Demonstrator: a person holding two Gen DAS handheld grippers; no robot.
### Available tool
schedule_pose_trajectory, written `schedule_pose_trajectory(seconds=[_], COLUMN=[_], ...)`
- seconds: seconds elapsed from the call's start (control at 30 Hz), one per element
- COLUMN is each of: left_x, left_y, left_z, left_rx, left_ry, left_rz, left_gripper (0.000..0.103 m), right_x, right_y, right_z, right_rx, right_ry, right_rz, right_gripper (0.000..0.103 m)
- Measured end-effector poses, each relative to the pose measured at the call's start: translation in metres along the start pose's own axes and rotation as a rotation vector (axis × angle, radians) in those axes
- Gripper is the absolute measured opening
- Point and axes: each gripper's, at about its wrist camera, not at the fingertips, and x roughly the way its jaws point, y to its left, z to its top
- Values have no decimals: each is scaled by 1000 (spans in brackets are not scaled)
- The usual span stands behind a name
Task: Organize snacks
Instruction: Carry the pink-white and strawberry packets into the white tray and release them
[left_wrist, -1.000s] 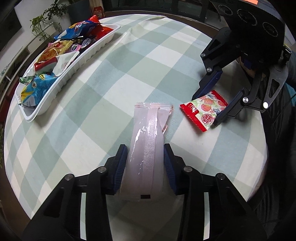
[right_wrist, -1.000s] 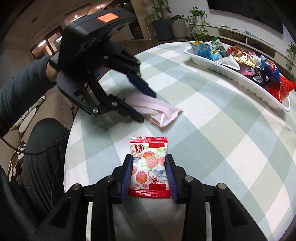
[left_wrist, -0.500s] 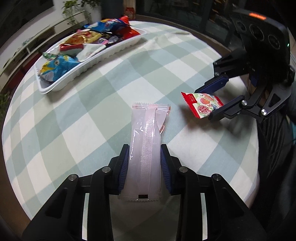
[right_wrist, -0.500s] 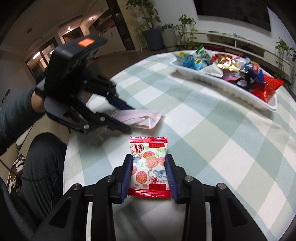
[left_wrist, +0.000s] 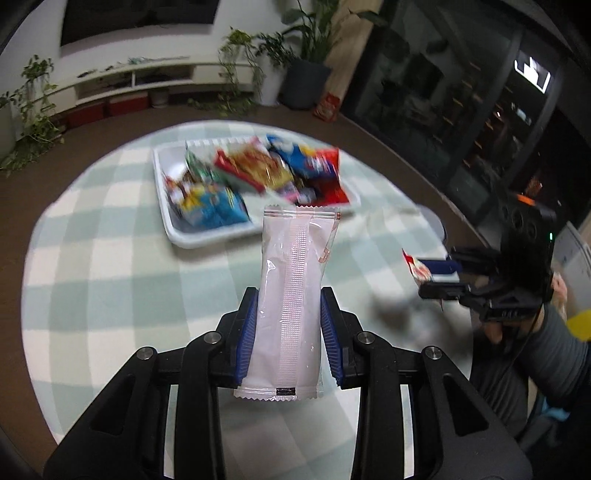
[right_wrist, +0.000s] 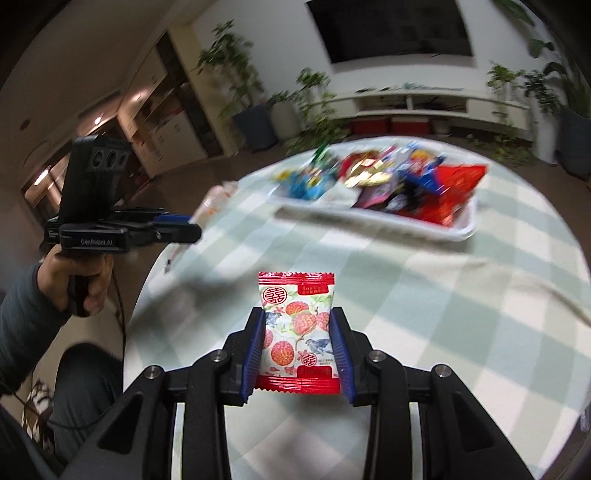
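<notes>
- My left hand-held gripper is pinching the long pale pink packet between its blue pads; the packet is clear of the tabletop and points toward the white tray.
- My right hand-held gripper is pinching the red-edged fruit-print candy packet, also lifted off the checked cloth.
- Done, as I judge it: the tray already carries a mixed load of snack bags, and no loose snacks show on the visible part of the cloth.
- Remaining: both held packets are short of the tray and must be carried over it and released.
- The tray looks crowded; its near-left corner appears to offer the most free space, though motion blur limits certainty.
</notes>
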Motion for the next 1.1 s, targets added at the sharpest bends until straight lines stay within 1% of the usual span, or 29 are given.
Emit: schedule_pose_trajectory(seconds=[0.07,0.17,0.33,0.5,0.53,0.63,0.73,0.8,0.93,1.1], left_x=[-4,-2,12,33,42,58,84,102,130,155], left_y=[4,12,29,37,40,43,48,55,64,64], left_z=[24,59,108,144,154,166,170,168,157,148], left_rx=[-14,-45,-112,-128,-133,-137,-123,-131,-132,-109], left_ry=[-41,-82,-121,-126,-128,-120,-82,-58,-19,17], left_rz=[20,43,84,110,113,118,137,149,169,206], left_gripper=[31,31,31,31,31,31,31,31,31,31], right_x=[-6,-15,-30,-20,-16,8,37,56,100,128], right_y=[-6,-16,-28,-30,-30,-33,-37,-42,-52,-54], right_z=[11,39,102,159,166,187,194,193,185,173], right_rx=[6,15,39,26,27,39,40,48,40,15], right_ry=[-19,-53,-139,-198,-205,-196,-151,-115,-34,13], right_rz=[-28,-80,-164,-249,-256,-259,-277,-291,-333,-371], right_gripper=[38,38,38,38,38,38,38,38,38,38])
